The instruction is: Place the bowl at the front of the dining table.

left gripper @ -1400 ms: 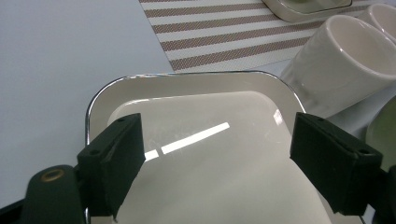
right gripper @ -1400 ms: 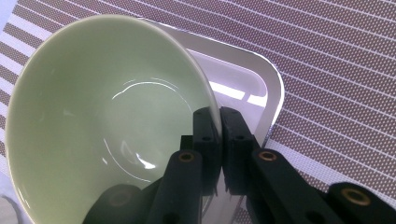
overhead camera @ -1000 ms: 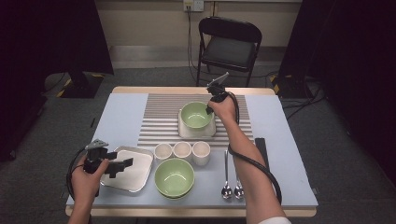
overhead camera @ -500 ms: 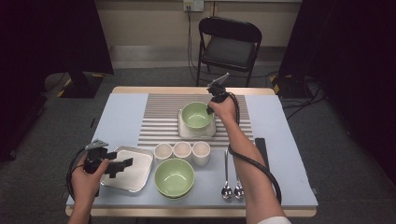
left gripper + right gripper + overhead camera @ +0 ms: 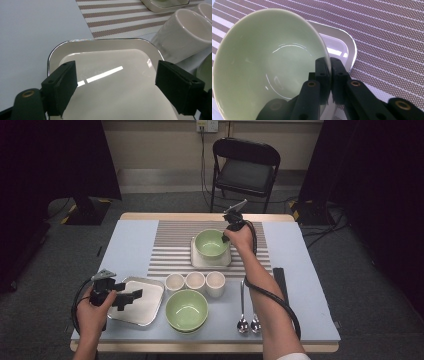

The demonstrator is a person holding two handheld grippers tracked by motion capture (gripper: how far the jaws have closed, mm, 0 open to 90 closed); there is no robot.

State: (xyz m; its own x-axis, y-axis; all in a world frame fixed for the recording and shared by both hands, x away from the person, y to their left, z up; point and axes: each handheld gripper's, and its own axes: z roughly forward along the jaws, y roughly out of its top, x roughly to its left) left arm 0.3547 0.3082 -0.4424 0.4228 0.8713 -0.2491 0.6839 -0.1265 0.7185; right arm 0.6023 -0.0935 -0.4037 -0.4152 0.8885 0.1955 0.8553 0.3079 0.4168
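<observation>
A pale green bowl [image 5: 211,243] [image 5: 269,65] rests on a square white plate [image 5: 196,260] [image 5: 342,45] on the striped mat. My right gripper [image 5: 226,236] [image 5: 329,65] is shut on the bowl's right rim, one jaw inside the wall and one outside. At the near left lies a silver-rimmed white tray [image 5: 150,302] [image 5: 105,82]. My left gripper [image 5: 131,297] [image 5: 116,90] hovers over the tray's left part, open, with nothing between its jaws.
Three white cups [image 5: 195,281] stand in a row below the mat, with a second green bowl [image 5: 186,310] in front of them. Two spoons [image 5: 248,320] lie to the right, beside a dark bar [image 5: 280,280]. A folding chair [image 5: 245,167] stands behind the table.
</observation>
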